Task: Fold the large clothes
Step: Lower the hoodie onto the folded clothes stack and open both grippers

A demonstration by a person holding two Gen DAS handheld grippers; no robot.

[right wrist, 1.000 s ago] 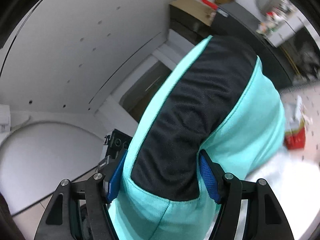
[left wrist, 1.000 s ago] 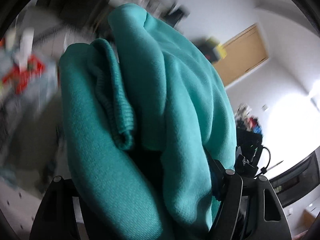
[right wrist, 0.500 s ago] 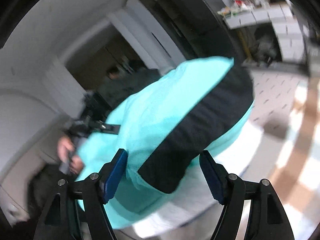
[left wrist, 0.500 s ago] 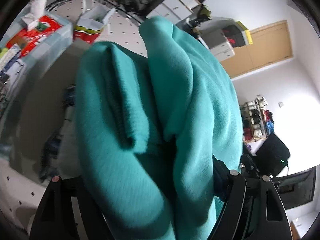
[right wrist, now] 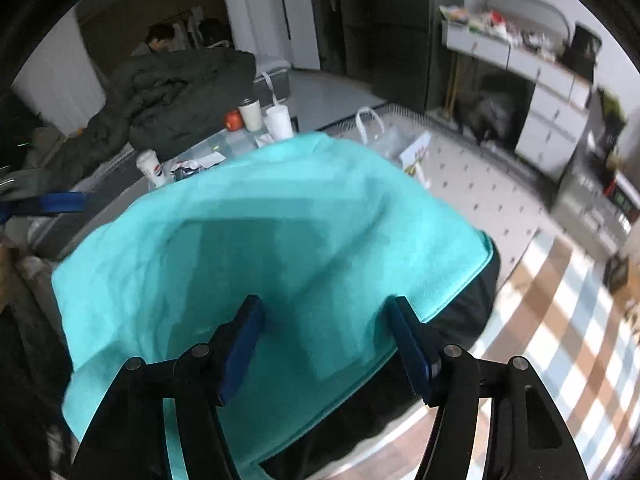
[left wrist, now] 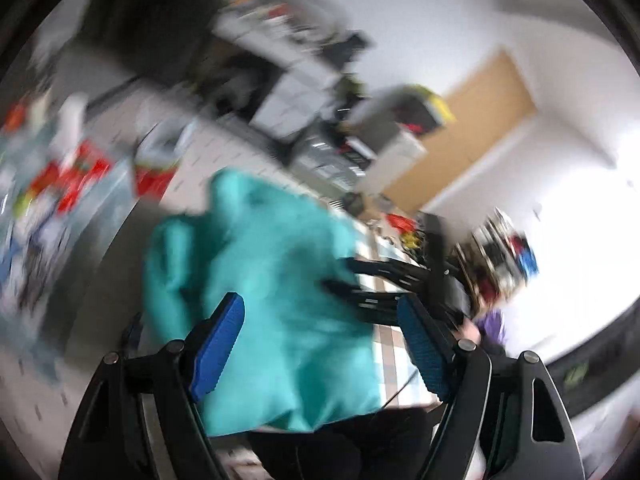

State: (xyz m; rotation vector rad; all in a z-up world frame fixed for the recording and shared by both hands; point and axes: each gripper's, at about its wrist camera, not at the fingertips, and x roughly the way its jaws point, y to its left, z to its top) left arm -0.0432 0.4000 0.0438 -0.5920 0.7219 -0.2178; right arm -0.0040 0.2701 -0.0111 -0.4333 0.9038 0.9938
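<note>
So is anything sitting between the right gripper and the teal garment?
Nothing visible. In the right wrist view the teal garment lies directly between and beyond the right gripper, whose jaws have just been closing; its pads look clear of the cloth.

My left view is heavily motion-blurred; white glare burns out its right side. My right view is sharper at centre, smeared toward the right edge, and dim at upper left. Both show fisheye curvature with black corner vignetting. My fingers' shadow darkens the teal garment [right wrist: 280,240].
</note>
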